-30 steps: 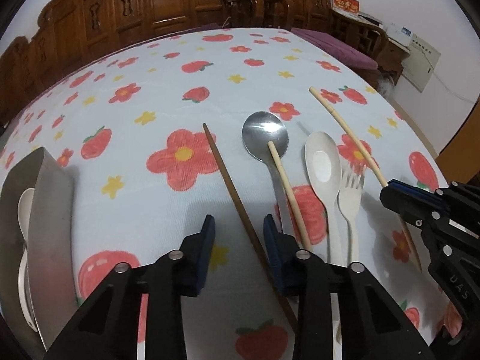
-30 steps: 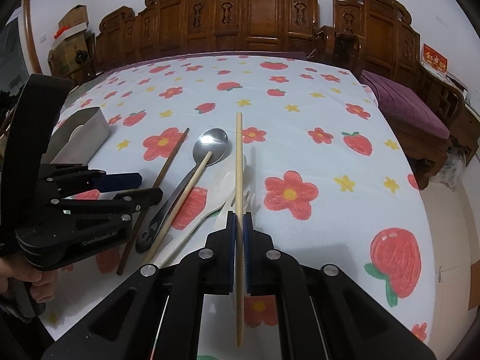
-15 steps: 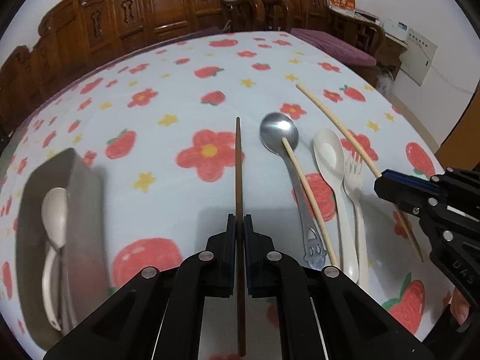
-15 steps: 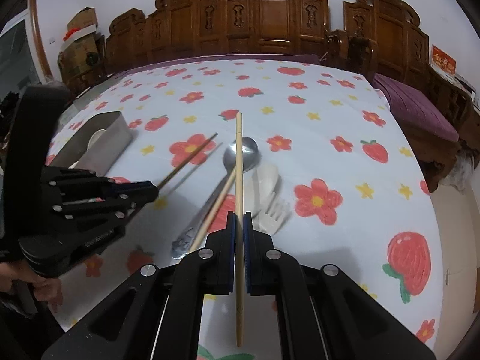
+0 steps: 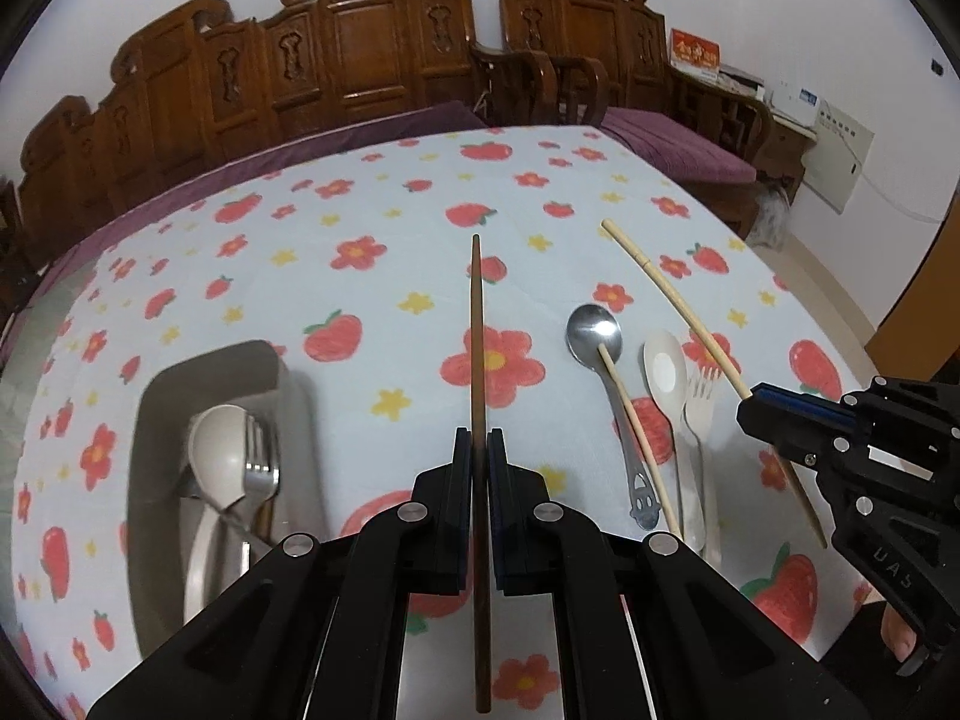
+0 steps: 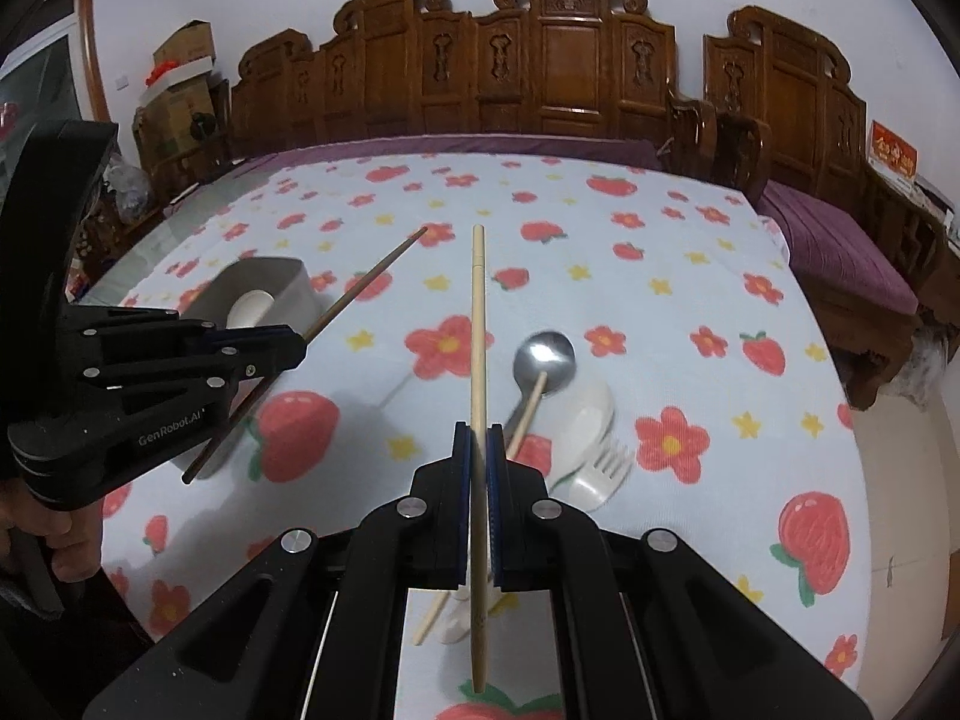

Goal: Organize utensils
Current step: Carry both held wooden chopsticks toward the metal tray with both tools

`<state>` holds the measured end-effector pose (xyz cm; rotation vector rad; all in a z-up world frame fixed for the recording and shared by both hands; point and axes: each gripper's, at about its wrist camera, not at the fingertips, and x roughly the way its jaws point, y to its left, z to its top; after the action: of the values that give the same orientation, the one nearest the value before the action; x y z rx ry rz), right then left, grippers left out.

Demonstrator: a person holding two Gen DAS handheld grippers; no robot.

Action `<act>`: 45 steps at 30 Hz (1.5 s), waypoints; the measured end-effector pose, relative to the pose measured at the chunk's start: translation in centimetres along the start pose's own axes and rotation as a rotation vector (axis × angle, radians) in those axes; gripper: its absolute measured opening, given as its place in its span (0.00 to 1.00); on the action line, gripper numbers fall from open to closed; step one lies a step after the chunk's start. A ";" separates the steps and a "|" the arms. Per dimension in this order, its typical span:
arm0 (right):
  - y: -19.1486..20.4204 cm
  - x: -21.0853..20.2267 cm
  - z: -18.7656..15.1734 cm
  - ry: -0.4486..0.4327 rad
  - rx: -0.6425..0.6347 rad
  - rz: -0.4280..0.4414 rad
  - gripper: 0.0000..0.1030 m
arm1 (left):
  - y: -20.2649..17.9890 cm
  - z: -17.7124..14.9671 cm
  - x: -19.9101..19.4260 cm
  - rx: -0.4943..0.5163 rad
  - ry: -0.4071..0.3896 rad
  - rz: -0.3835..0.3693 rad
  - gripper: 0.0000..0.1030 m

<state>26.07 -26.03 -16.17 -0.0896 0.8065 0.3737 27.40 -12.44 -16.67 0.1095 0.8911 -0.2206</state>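
A: Dark chopstick [image 5: 477, 348] status?
B: Clamped in the left gripper [image 5: 478, 450]. Jaws fully closed on it, pads pinching it near mid-length. Tip points away over the cloth [image 5: 360, 300], tail sticks out back under the gripper. It's clear of the table.

A: Right side?
B: Right gripper [image 6: 478, 450] is pinched tight on the pale chopstick [image 6: 477, 360]. Same pose: stick runs straight out along the fingers, off the table.

A: What's left on the cloth?
B: Steel spoon [image 5: 594, 333], second pale chopstick [image 5: 636, 432] lying across its bowl and down along the handle. Just right of that a white spoon [image 5: 665, 369], then a white fork [image 5: 699, 414], side by side. In the right wrist view those two are motion-blurred.

A: Tray?
B: Metal tray [image 5: 144, 480] sits to the left on the cloth, well apart from the loose pieces. Holds a white spoon [image 5: 216, 450] and a steel fork [image 5: 259, 468]. Maybe more under them, can't tell, it's blurred.

A: Surroundings?
B: Carved wooden benches [image 5: 360, 60] behind the table, purple cushions [image 5: 672, 144]. A hand [image 6: 66, 552] grips the left gripper's handle at the left edge of the right wrist view.
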 end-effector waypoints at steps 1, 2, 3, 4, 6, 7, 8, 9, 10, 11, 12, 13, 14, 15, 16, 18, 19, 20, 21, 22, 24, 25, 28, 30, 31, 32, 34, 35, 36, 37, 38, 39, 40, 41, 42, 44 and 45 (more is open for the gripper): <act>0.1 -0.3 0.2 -0.004 -0.001 -0.001 0.06 | 0.1 0.0 -0.4 -0.001 -0.006 -0.001 0.04; 0.3 -0.5 0.4 -0.008 -0.003 -0.002 0.06 | 0.2 0.1 -0.8 -0.002 -0.011 -0.001 0.04; 0.5 -0.9 0.6 -0.013 -0.006 -0.003 0.06 | 0.3 0.1 -1.1 -0.003 -0.015 -0.001 0.04; 0.7 -1.1 0.7 -0.016 -0.009 -0.004 0.06 | 0.5 0.1 -1.6 -0.005 -0.021 -0.003 0.04; 1.1 -1.6 1.0 -0.024 -0.016 -0.005 0.06 | 0.6 0.1 -2.2 -0.004 -0.027 -0.004 0.04; 1.3 -1.8 1.1 -0.028 -0.017 -0.006 0.06 | 0.7 0.1 -2.7 -0.003 -0.033 -0.003 0.04; 1.4 -2.1 1.2 -0.031 -0.020 -0.007 0.06 | 0.8 0.1 -3.1 -0.004 -0.039 -0.001 0.04; 1.6 -2.3 1.3 -0.034 -0.023 -0.008 0.06 | 0.9 0.1 -3.4 -0.004 -0.042 -0.001 0.04; 1.9 -2.6 1.4 -0.039 -0.027 -0.008 0.06 | 1.0 0.1 -3.9 -0.004 -0.048 0.000 0.04; 2.1 -2.9 1.5 -0.043 -0.031 -0.008 0.06 | 1.1 0.2 -4.3 -0.005 -0.055 0.002 0.04; 2.3 -3.2 1.6 -0.048 -0.034 -0.008 0.06 | 1.2 0.2 -4.7 -0.006 -0.059 0.003 0.04; 2.5 -3.5 1.8 -0.054 -0.037 -0.008 0.06 | 1.3 0.3 -5.2 -0.008 -0.066 0.004 0.04; 2.7 -3.9 1.9 -0.061 -0.039 -0.007 0.06 | 1.5 0.3 -5.7 -0.008 -0.072 0.006 0.04; 2.8 -4.1 2.1 -0.066 -0.041 -0.007 0.06 | 1.6 0.4 -6.2 -0.008 -0.079 0.009 0.04; 3.1 -4.5 2.2 -0.073 -0.043 -0.006 0.06 | 1.7 0.4 -6.6 -0.009 -0.084 0.011 0.04; 3.4 -5.0 2.4 -0.082 -0.044 -0.003 0.06 | 1.9 0.5 -7.5 -0.007 -0.093 0.015 0.04; 3.7 -5.3 2.5 -0.087 -0.045 -0.002 0.06 | 2.0 0.5 -7.9 -0.005 -0.097 0.015 0.04; 3.8 -5.4 2.6 -0.090 -0.045 -0.001 0.06 | 2.1 0.5 -8.1 -0.004 -0.099 0.013 0.04; 4.0 -5.6 2.7 -0.092 -0.044 0.002 0.06 | 2.2 0.5 -8.4 -0.001 -0.100 0.010 0.04; 4.2 -5.7 2.8 -0.091 -0.046 0.003 0.06 | 2.2 0.5 -8.6 0.003 -0.101 0.007 0.04; 4.6 -5.6 2.9 -0.088 -0.051 0.003 0.06 | 2.4 0.7 -8.8 0.012 -0.108 0.000 0.04; 4.7 -5.5 2.9 -0.087 -0.052 0.002 0.06 | 2.5 0.6 -8.8 0.013 -0.111 -0.004 0.04; 4.9 -5.0 3.0 -0.079 -0.050 0.004 0.06 | 3.2 0.4 -8.4 0.008 -0.109 -0.018 0.04; 5.0 -4.6 2.9 -0.076 -0.046 0.008 0.06 | 3.7 0.2 -8.0 0.011 -0.105 -0.020 0.04; 5.0 -4.3 2.9 -0.074 -0.041 0.012 0.06 | 4.0 0.1 -7.7 0.012 -0.105 -0.018 0.04; 5.2 -4.0 2.9 -0.072 -0.039 0.014 0.06 | 4.3 0.0 -7.5 0.011 -0.105 -0.018 0.04; 5.4 -3.5 2.9 -0.068 -0.035 0.020 0.06 | 5.0 -0.3 -7.2 0.009 -0.102 -0.017 0.04; 5.5 -3.3 2.9 -0.068 -0.032 0.022 0.06 | 5.3 -0.5 -7.1 0.009 -0.101 -0.016 0.04; 5.6 -3.0 2.9 -0.067 -0.027 0.028 0.06 | 5.6 -0.6 -6.9 0.008 -0.099 -0.014 0.04; 5.7 -2.8 3.0 -0.066 -0.024 0.031 0.06 | 6.1 -0.8 -6.8 0.008 -0.097 -0.013 0.04; 5.9 -2.6 3.0 -0.065 -0.022 0.034 0.06 | 6.5 -0.9 -6.6 0.008 -0.095 -0.011 0.04; 6.0 -2.4 3.0 -0.064 -0.022 0.035 0.06 | 6.9 -1.1 -6.4 0.007 -0.092 -0.010 0.04; 6.3 -2.1 3.0 -0.062 -0.025 0.036 0.06 | 7.5 -1.2 -6.2 0.005 -0.089 -0.009 0.04; 6.5 -1.9 3.0 -0.060 -0.028 0.036 0.06 | 8.0 -1.3 -6.0 0.004 -0.088 -0.005 0.04; 6.8 -1.6 3.0 -0.058 -0.034 0.037 0.06 | 8.6 -1.4 -5.7 0.003 -0.088 0.002 0.04; 7.3 -1.2 3.1 -0.054 -0.040 0.039 0.06 | 9.7 -1.5 -5.3 -0.006 -0.087 0.009 0.04; 7.4 -1.0 3.2 -0.053 -0.042 0.041 0.06 | 10.6 -1.5 -5.0 -0.020 -0.085 0.002 0.04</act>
<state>24.97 -18.72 -12.83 -0.1016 0.7494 0.4300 25.72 -1.13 -13.74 0.0820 0.8088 -0.2126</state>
